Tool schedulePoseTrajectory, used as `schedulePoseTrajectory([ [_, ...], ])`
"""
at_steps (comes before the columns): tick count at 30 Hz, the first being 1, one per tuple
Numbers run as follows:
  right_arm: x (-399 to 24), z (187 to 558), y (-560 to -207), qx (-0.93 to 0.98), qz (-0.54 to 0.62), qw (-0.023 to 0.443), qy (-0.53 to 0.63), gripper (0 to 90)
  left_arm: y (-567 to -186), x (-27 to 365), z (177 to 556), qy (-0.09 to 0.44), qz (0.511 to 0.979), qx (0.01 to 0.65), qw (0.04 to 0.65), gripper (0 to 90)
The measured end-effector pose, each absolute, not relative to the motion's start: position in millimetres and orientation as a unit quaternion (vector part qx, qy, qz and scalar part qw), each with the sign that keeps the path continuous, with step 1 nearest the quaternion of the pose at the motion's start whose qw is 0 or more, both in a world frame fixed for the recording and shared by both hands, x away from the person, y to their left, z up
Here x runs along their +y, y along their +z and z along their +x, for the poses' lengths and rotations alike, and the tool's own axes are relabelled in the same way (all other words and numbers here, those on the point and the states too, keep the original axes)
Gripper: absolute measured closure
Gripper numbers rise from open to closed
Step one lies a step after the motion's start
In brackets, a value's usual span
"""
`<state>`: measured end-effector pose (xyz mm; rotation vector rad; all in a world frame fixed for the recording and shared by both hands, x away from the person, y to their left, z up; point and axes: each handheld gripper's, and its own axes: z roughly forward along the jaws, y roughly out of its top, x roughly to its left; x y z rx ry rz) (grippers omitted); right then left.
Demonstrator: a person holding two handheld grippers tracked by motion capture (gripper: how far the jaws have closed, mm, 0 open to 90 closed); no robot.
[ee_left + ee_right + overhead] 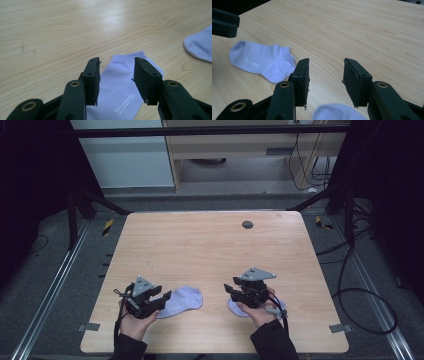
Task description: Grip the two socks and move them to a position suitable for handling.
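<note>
Two pale lilac cotton ankle socks on light wooden counter (210, 245) near its front edge, left sock (181, 301) lying crosswise, toe rightward, right sock (239, 309) mostly hidden under right tool (234, 291), left tool (162, 299) and right both released, nothing gripped

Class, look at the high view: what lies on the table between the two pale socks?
Nothing: bare wood separates the left sock from the right sock under the right gripper in the high view.

My left gripper (145, 297) sits low at the near left, its fingers (92, 77) parted with nothing pressed between them. My right gripper (250, 290) sits at the near right, angled leftward, fingers (357, 80) likewise apart. Both forearms come in from the near edge.
</note>
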<state>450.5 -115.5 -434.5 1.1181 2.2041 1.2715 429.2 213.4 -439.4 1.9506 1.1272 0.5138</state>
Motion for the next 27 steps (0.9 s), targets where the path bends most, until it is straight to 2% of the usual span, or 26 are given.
schedulePoseTrajectory([
  [8, -175.8, 436.1, -442.9, 0.764, 0.427, 0.207, 0.437, 51.3, -442.7, 153.1, 437.5, 0.185, 0.795, 0.408, 0.408, 56.5],
  [16, -220.0, 425.5, -456.8, 0.752, 0.459, 0.219, 0.419, 50.8, -455.3, 93.1, 442.7, 0.163, 0.816, 0.374, 0.409, 58.2],
  [19, -234.0, 422.3, -463.2, 0.751, 0.469, 0.219, 0.411, 52.3, -463.9, 70.3, 444.7, 0.162, 0.827, 0.359, 0.402, 59.4],
  [27, -259.2, 422.7, -483.3, 0.753, 0.491, 0.211, 0.385, 58.9, -484.8, 40.4, 450.6, 0.149, 0.842, 0.349, 0.385, 62.0],
])
